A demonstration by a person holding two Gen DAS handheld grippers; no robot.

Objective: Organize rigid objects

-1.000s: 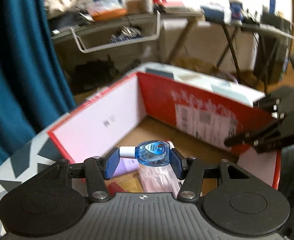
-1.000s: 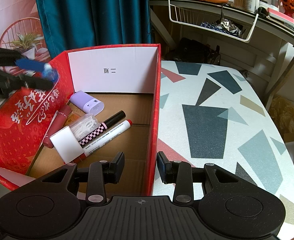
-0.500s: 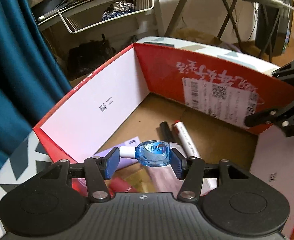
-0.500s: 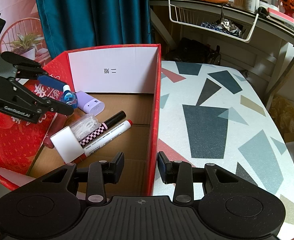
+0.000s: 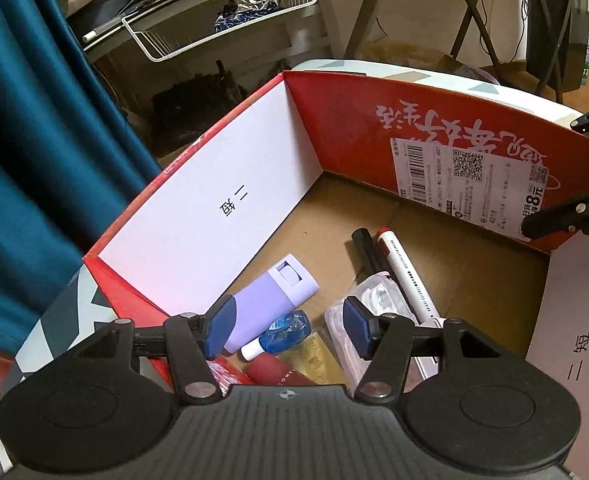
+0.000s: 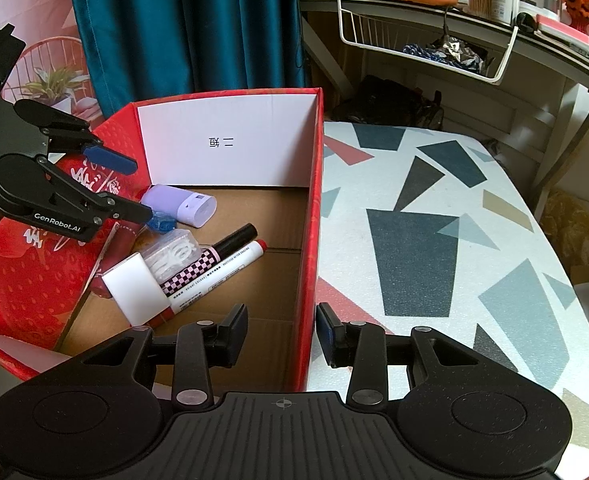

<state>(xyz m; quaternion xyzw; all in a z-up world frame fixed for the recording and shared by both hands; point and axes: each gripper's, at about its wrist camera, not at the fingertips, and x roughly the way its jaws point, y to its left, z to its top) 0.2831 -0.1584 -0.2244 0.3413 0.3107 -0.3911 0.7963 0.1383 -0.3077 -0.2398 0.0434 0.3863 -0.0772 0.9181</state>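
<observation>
Nearby, markers [image 5: 390, 264] beside bottle [image 5: 282, 330]

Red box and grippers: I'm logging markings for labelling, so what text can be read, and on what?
"二短": white inner flap of the red box.
"GenRobot.AI": side of the left gripper.
"8元": shipping label; its small print is too small to read.
White marker: print too small to read.
</observation>
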